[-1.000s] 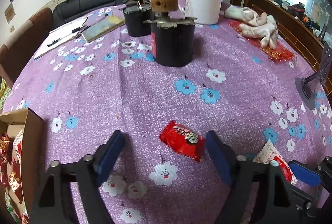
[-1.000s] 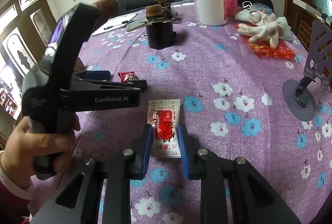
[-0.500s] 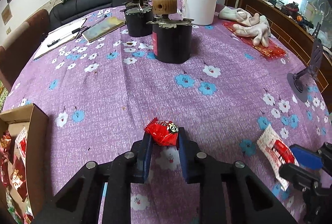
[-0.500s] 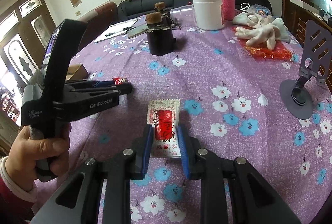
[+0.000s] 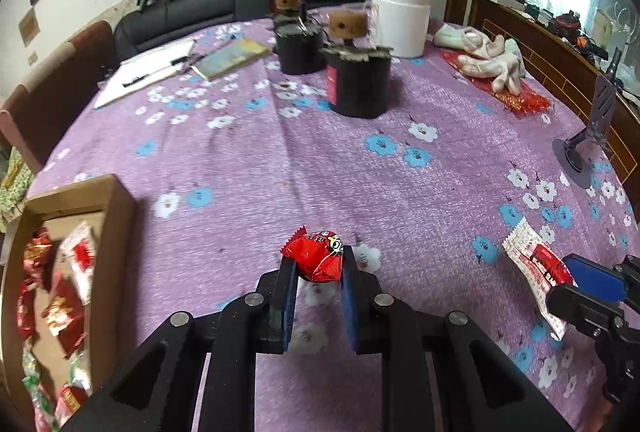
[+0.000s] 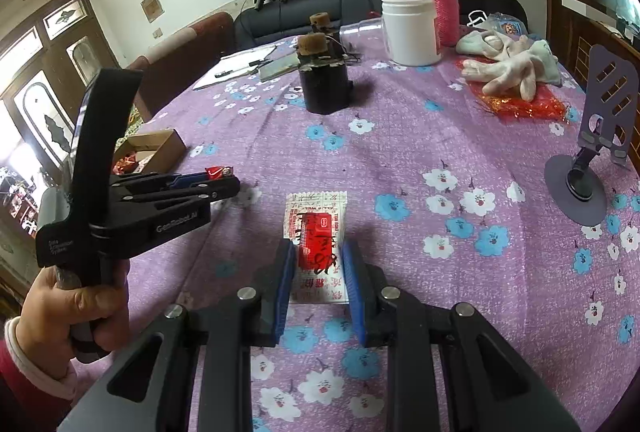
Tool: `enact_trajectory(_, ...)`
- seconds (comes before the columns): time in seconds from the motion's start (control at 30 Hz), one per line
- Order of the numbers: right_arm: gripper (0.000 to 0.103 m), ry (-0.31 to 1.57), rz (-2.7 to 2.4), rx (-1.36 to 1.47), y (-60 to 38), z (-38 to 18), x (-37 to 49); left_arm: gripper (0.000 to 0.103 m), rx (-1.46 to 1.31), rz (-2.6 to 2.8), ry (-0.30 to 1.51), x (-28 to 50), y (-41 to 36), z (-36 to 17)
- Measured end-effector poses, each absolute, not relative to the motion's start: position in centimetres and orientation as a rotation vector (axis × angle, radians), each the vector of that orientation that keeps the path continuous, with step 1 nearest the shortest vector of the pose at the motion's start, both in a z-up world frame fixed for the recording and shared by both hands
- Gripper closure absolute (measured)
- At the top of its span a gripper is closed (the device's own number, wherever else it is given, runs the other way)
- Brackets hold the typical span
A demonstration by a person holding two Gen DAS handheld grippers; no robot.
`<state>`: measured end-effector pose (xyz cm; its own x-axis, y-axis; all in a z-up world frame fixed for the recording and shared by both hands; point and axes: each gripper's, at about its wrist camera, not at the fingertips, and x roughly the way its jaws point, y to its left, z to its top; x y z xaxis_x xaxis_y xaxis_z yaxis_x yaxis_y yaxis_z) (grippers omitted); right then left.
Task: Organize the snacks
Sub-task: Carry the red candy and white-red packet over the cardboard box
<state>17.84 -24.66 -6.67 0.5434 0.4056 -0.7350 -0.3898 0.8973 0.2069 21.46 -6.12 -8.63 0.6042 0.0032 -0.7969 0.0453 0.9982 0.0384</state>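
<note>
Purple floral tablecloth (image 5: 320,171) covers a large table backed by a dark sofa (image 5: 224,3). At the left edge of the cloth, a cardboard box (image 5: 116,232) sits open and holds several wrapped snacks. Farther back stand a white jar (image 5: 400,19) and two black cans (image 5: 358,83).

Left gripper (image 5: 318,272): the jaws have just been closing and now clamp the red candy (image 5: 316,256) across its middle, clear of the cloth, with the box to its left. Right gripper (image 6: 318,268): the pads press both long edges of the white-and-red sachet (image 6: 316,228), which lies flat on the cloth.

Handling, as judged: both items are light, soft and crinkly, and the foil is probably slippery. Grip the padded centre, not the crimped ends. The flat sachet may buckle under pressure.
</note>
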Motion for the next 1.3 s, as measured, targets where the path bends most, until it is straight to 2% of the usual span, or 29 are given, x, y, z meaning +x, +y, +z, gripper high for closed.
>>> enact_trajectory(0.7, 0.079, 0.817, 0.597, -0.049, -17.1, -3.3, 14.2, 0.083, 0.002, 0.109, 0.814, 13.5, 1.8, -3.4)
enact_trajectory(1.3, 0.079, 0.806, 0.769, -0.139, -6.4, -2.4, 11.2, 0.083, -0.076, 0.255, 0.771, 7.8, 10.8, -2.3)
